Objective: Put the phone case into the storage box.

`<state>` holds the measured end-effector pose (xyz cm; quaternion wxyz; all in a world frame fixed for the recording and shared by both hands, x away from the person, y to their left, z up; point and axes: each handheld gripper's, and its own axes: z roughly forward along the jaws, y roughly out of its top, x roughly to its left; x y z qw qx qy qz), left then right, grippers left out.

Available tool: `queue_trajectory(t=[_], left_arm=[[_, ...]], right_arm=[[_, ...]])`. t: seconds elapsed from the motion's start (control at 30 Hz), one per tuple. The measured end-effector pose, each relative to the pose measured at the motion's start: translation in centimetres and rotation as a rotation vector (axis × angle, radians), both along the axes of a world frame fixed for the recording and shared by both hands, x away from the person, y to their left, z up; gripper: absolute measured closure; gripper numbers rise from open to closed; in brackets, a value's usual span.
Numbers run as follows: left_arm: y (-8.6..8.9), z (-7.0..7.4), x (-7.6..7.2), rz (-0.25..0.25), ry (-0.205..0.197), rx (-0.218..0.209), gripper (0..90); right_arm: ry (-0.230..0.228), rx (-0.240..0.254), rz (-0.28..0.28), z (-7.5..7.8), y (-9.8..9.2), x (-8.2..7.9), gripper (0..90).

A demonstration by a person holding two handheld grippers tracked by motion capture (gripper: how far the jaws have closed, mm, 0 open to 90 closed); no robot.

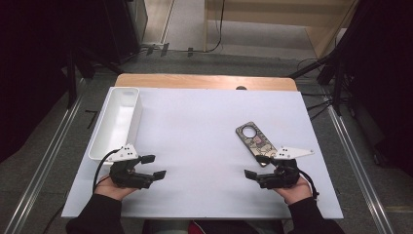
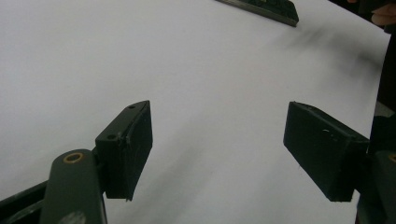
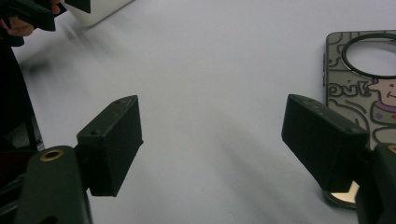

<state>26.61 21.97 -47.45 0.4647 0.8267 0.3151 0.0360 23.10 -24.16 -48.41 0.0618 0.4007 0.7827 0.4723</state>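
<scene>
Nearest me, both grippers rest low at the near edge of the white board [image 1: 204, 126], one in each hand. Right gripper [image 1: 258, 168]: jaws spread wide, nothing between them, bare board showing in the gap in the right gripper view [image 3: 212, 140]. Left gripper [image 1: 153, 166]: likewise spread and empty, pointing inward toward the middle.

Phone case [image 1: 254, 140] lies flat on the right half of the board, patterned face up, round camera cut-out at its far end. Its near end sits just beside my right gripper; in the right gripper view the case [image 3: 359, 74] lies past the right-hand jaw, off to one side and not between the jaws. So no grip yet; my guess is the hand must swing toward the case to straddle an edge.

White tray [image 1: 117, 122] stands along the far-left edge of the board, open top, nothing visible inside, well apart from the case. Likely the drop-off place, which would explain my left gripper waiting near it.

Beyond the board: wooden tabletop [image 1: 204, 80] at the far side.
</scene>
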Motion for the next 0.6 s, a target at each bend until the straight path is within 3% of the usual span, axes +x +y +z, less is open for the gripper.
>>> queue_trajectory(t=[0.3,0.57,0.6], left_arm=[[0.43,0.17,0.10,0.014,0.005,-0.023,23.5],[0.13,0.25,0.00,0.008,0.014,-0.005,23.5],[-0.02,0.22,0.03,0.005,0.028,0.021,23.5]], right_arm=[[0.000,-0.007,0.008,-0.11,0.14,0.17,10.5],[-0.011,0.010,0.012,-0.05,-0.04,0.16,10.5],[-0.012,0.012,0.010,-0.03,-0.08,0.14,10.5]])
